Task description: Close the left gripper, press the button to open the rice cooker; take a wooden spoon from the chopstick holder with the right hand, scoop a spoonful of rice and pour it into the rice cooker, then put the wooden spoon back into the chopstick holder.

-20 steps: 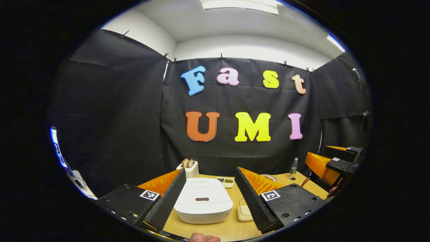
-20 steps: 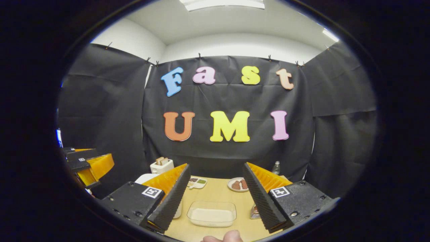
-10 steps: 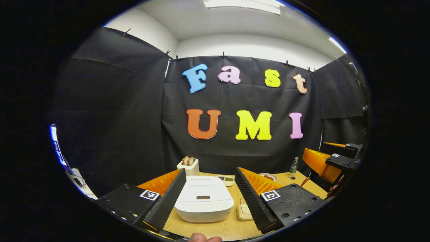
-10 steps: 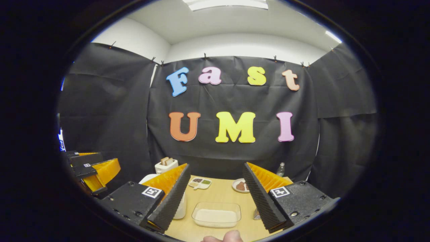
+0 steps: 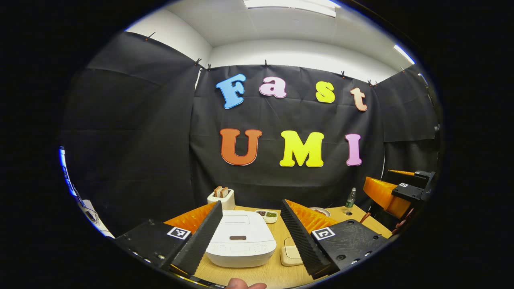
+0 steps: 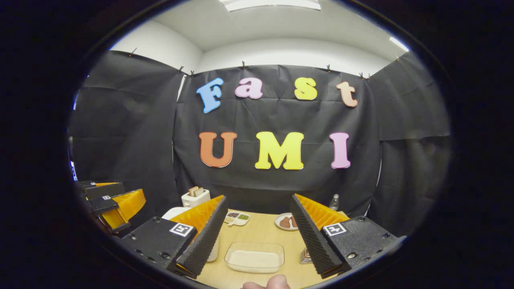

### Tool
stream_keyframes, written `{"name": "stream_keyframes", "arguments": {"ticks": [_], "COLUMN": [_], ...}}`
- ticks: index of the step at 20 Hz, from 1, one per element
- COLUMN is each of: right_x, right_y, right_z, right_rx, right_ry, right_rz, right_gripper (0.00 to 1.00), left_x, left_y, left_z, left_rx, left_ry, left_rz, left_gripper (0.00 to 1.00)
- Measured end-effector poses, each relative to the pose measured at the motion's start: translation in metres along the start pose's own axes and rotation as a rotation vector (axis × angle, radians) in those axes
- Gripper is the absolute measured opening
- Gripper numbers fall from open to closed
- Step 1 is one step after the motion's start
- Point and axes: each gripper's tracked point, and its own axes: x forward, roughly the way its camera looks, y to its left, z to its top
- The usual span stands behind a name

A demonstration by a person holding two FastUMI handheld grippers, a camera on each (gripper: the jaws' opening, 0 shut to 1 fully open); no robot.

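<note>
Hovering above the near edge of the wooden table (image 5: pixel 277 271), the left gripper (image 5: pixel 251 233) holds its jaws spread wide, grasping nothing, with the white rice cooker (image 5: pixel 241 245) framed between them, its lid down. Bare tabletop runs along the cooker's near side, and a small cream pad (image 5: pixel 290 255) lies just right of it. Farther back stand a white toaster (image 5: pixel 221 199) with two slices in its slots and a divided dish (image 5: pixel 267 216) with dark and green fillings. A bottle (image 5: pixel 351 199) stands near the far right corner.

In the right gripper view, the right gripper (image 6: pixel 257 233) is likewise released, jaws well apart over a clear rectangular container (image 6: pixel 254 257) holding a shallow layer of white rice. Open table stretches beyond it to a plate (image 6: pixel 286 221) of brown food. A small stand (image 6: pixel 305 257) just right of the container, half hidden behind one finger, may be the chopstick holder; I cannot tell for sure.
</note>
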Motion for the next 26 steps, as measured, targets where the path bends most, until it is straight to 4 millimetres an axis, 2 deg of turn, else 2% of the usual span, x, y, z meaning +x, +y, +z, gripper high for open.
{"name": "stream_keyframes", "arguments": {"ticks": [3, 7, 10, 13, 15, 16, 17, 18, 19, 20, 21, 22, 23, 26], "right_x": [0.011, 0.028, 0.039, 0.049, 0.053, 0.056, 0.059, 0.062, 0.064, 0.066, 0.068, 0.069, 0.071, 0.072], "right_y": [-0.008, -0.023, -0.039, -0.049, -0.063, -0.073, -0.081, -0.088, -0.093, -0.100, -0.106, -0.112, -0.119, -0.139], "right_z": [-0.007, -0.018, -0.027, -0.044, -0.049, -0.052, -0.056, -0.062, -0.065, -0.068, -0.069, -0.070, -0.071, -0.079], "right_rx": [-0.003, 0.020, 0.025, 0.041, 0.016, 0.009, 0.012, 0.026, 0.046, 0.063, 0.077, 0.083, 0.085, 0.084], "right_ry": [0.018, 0.037, 0.054, 0.090, 0.096, 0.092, 0.094, 0.101, 0.110, 0.116, 0.118, 0.119, 0.120, 0.131], "right_rz": [0.005, 0.012, 0.017, 0.055, 0.068, 0.063, 0.054, 0.045, 0.036, 0.025, 0.013, 0.000, -0.010, -0.044], "right_gripper": [1.00, 1.00, 1.00, 1.00, 1.00, 1.00, 1.00, 1.00, 1.00, 1.00, 1.00, 1.00, 1.00, 1.00], "left_x": [0.011, 0.023, 0.026, 0.033, 0.038, 0.043, 0.049, 0.055, 0.059, 0.063, 0.070, 0.071, 0.076, 0.092], "left_y": [-0.001, 0.003, 0.003, 0.008, 0.016, 0.020, 0.024, 0.026, 0.026, 0.029, 0.032, 0.034, 0.032, 0.033], "left_z": [-0.009, -0.032, -0.058, -0.092, -0.104, -0.108, -0.115, -0.124, -0.131, -0.135, -0.142, -0.146, -0.151, -0.164], "left_rx": [-0.003, -0.019, -0.040, -0.059, -0.066, -0.063, -0.059, -0.066, -0.069, -0.068, -0.074, -0.094, -0.116, -0.145], "left_ry": [0.029, 0.109, 0.186, 0.305, 0.371, 0.400, 0.436, 0.484, 0.526, 0.560, 0.595, 0.620, 0.653, 0.684], "left_rz": [0.014, 0.041, 0.052, 0.057, 0.077, 0.085, 0.092, 0.090, 0.088, 0.094, 0.093, 0.093, 0.088, 0.063], "left_gripper": [0.94, 0.94, 0.94, 0.94, 0.96, 0.78, 0.66, 0.60, 0.45, 0.37, 0.22, 0.18, 0.05, 0.01]}}
